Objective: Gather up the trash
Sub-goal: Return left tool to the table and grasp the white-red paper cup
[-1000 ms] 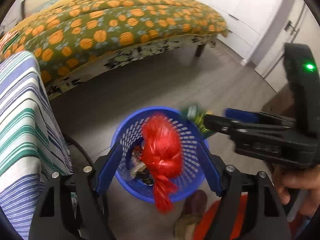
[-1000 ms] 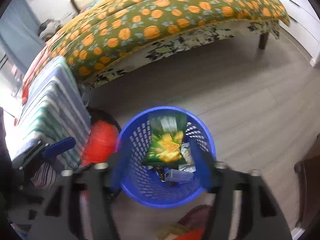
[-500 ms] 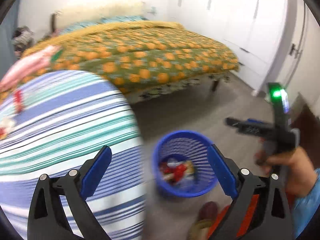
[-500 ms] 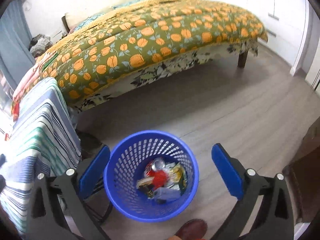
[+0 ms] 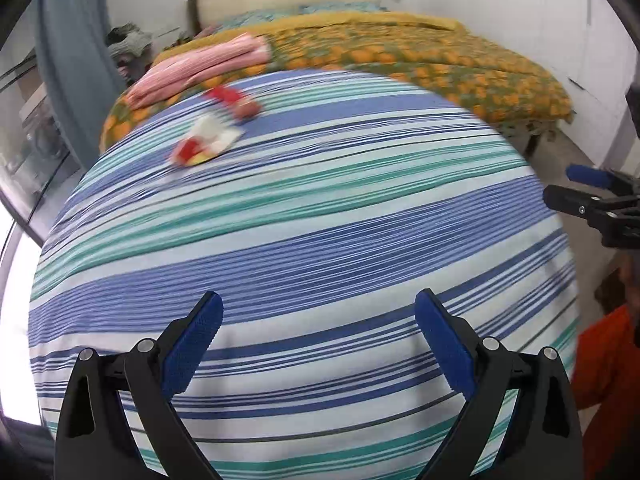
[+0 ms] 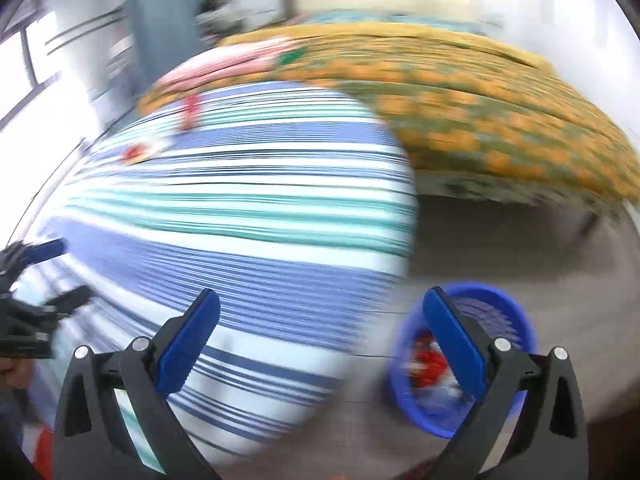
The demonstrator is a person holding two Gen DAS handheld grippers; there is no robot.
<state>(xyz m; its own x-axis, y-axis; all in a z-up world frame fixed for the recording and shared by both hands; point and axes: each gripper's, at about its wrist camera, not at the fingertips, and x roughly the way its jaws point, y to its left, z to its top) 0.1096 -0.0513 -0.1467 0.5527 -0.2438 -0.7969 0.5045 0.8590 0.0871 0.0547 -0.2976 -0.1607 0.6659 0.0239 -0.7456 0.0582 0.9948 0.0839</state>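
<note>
Jaws of both the left gripper (image 5: 318, 344) and right gripper (image 6: 322, 338) are wide and empty above the striped table (image 5: 320, 216), with trash (image 5: 208, 144) at its upper left.

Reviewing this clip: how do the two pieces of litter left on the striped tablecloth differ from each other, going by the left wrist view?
The white, red and yellow wrapper lies flat and spread out; the small red piece behind it is more compact. The wrapper sits nearer the camera, the red piece closer to the far edge of the blue and teal striped tablecloth. The wrapper is mostly white, the red piece almost all red. Both are motion-blurred, lie untouched, and sit far ahead of the open left gripper.
</note>
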